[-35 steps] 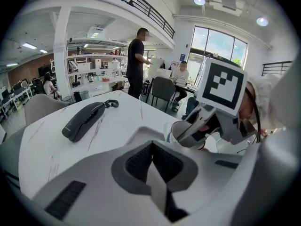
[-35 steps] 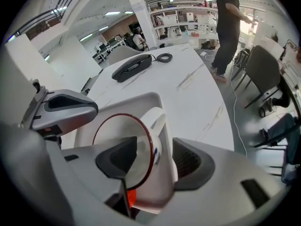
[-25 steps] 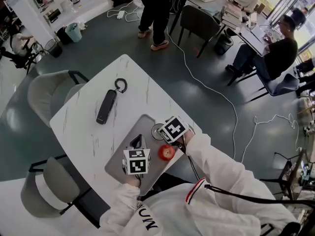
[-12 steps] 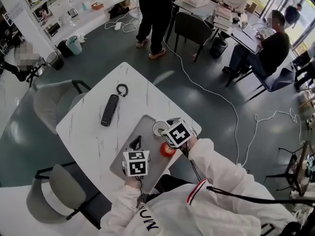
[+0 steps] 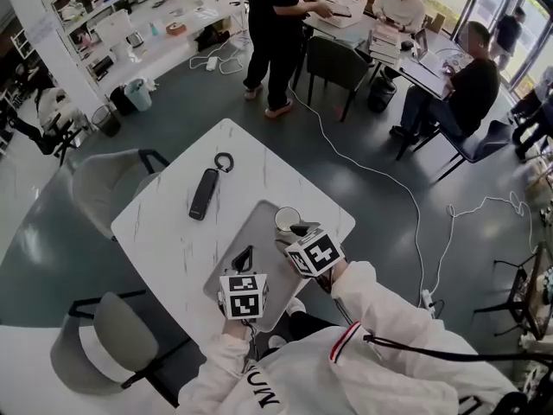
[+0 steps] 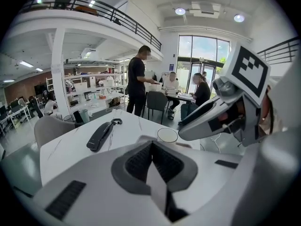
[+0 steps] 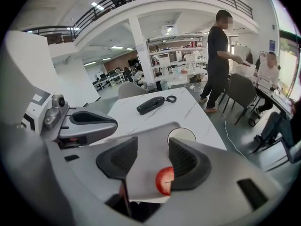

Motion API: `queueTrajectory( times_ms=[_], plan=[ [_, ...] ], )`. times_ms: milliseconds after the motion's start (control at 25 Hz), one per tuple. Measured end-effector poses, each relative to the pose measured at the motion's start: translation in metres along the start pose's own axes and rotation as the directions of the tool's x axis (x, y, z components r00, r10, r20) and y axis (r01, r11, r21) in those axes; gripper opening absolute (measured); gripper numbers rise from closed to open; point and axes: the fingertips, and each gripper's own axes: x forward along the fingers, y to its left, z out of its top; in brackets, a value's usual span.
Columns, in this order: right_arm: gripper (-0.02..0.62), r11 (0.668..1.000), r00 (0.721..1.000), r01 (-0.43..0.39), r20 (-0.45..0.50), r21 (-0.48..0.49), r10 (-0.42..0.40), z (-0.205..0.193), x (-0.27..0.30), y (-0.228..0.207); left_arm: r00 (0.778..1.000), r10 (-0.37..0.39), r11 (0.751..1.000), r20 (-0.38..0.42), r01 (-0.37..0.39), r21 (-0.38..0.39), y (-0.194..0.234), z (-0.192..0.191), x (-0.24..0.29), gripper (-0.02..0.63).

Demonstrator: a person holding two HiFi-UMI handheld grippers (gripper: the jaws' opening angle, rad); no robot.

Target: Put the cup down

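Standing at the mat's [image 5: 259, 232] edge, cup [image 5: 287, 219] just beyond the right tool [image 7: 151, 152].

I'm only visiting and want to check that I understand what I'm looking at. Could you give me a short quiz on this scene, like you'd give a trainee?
1. True or false: the cup stands upright on the grey mat.
2. Pick one. The right tongs are: A open, above a red apple; B shut on the cup; C shut on a spoon.
3. Fill in: the left tongs are ___ (open or shut).
Key: 1 true; 2 A; 3 shut.
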Motion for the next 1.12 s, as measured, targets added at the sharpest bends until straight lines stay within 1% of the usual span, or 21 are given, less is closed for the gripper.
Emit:
queueTrajectory(
  times_ms=[120,160,280,320,360,520,600,760,880,1120],
  plan=[
    [0.213,1.000,0.999,-0.002,0.032,0.006,0.001,-0.003,-0.010,0.017,1.000,-0.003,1.000,0.025,0.003,0.005,-0.003,0.000,-0.018,0.011],
    [0.195,1.000,0.999,0.000,0.045,0.008,0.000,-0.004,-0.015,0.022,0.999,-0.003,1.000,0.032,0.002,0.007,-0.005,0.001,-0.025,0.011],
    [0.192,1.000,0.996,0.004,0.089,0.019,-0.006,-0.003,-0.029,0.036,0.998,-0.001,1.000,0.055,0.001,0.013,-0.007,0.001,-0.044,0.011],
    [0.167,1.000,0.994,0.007,0.105,0.024,-0.009,-0.003,-0.034,0.040,0.998,-0.001,1.000,0.061,0.000,0.014,-0.008,0.000,-0.050,0.011],
    [0.158,1.000,0.993,0.008,0.120,0.028,-0.012,-0.003,-0.038,0.045,0.998,0.000,1.000,0.067,-0.001,0.015,-0.008,-0.001,-0.057,0.011],
    [0.158,0.998,0.985,-0.003,0.170,0.055,-0.007,-0.010,-0.051,0.067,0.996,-0.002,1.000,0.093,0.001,0.018,-0.010,-0.009,-0.082,0.011],
    [0.106,0.998,0.982,0.000,0.188,0.068,-0.013,-0.015,-0.059,0.076,0.995,-0.004,1.000,0.102,0.002,0.019,-0.013,-0.012,-0.094,0.011],
    [0.039,0.997,0.975,0.023,0.217,0.075,-0.038,-0.026,-0.073,0.093,0.993,-0.002,1.000,0.119,-0.001,0.026,-0.017,-0.021,-0.119,0.011],
    [0.006,0.997,0.970,0.025,0.238,0.078,-0.043,-0.039,-0.080,0.108,0.991,-0.001,1.000,0.131,-0.002,0.026,-0.021,-0.031,-0.137,0.011],
    [0.006,0.995,0.958,0.004,0.284,0.098,-0.032,-0.059,-0.104,0.143,0.990,-0.002,1.000,0.142,-0.001,0.020,-0.031,-0.053,-0.176,0.011]
  ],
)
